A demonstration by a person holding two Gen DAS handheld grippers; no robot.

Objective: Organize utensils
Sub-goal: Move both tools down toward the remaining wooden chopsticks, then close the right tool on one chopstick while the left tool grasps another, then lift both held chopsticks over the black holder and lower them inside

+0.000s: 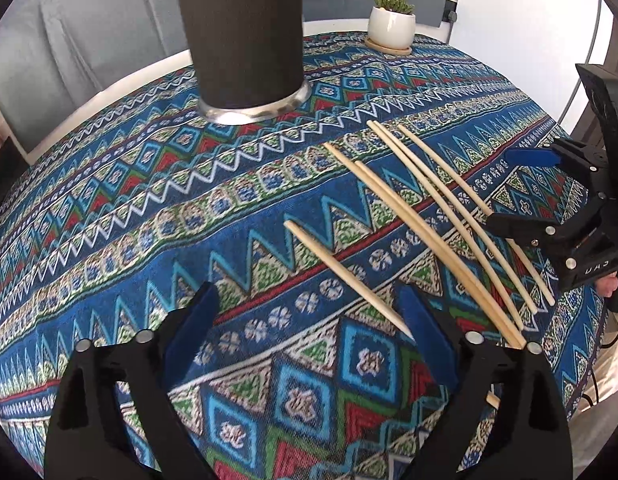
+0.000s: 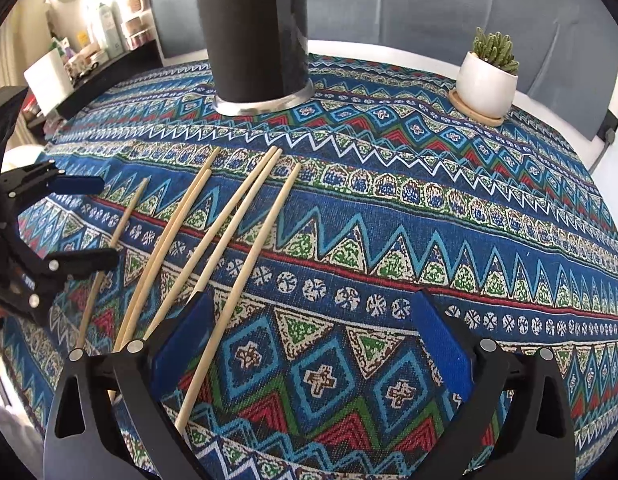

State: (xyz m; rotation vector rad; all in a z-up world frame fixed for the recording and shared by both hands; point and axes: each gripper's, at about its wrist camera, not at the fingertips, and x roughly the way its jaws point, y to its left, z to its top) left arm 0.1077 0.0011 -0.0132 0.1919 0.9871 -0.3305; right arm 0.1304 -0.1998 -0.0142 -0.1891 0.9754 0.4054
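Two grippers, both spread wide and holding nothing: left gripper (image 1: pixel 309 332) and right gripper (image 2: pixel 313 332) hover low over the patterned tablecloth (image 1: pixel 129 216). Six loose chopsticks (image 1: pixel 437 216) lie on the cloth between them, at 2 o'clock from the left gripper. A dark cylindrical holder (image 1: pixel 245 40) stands at 12 o'clock, and a potted succulent (image 1: pixel 391 20) sits farther back.
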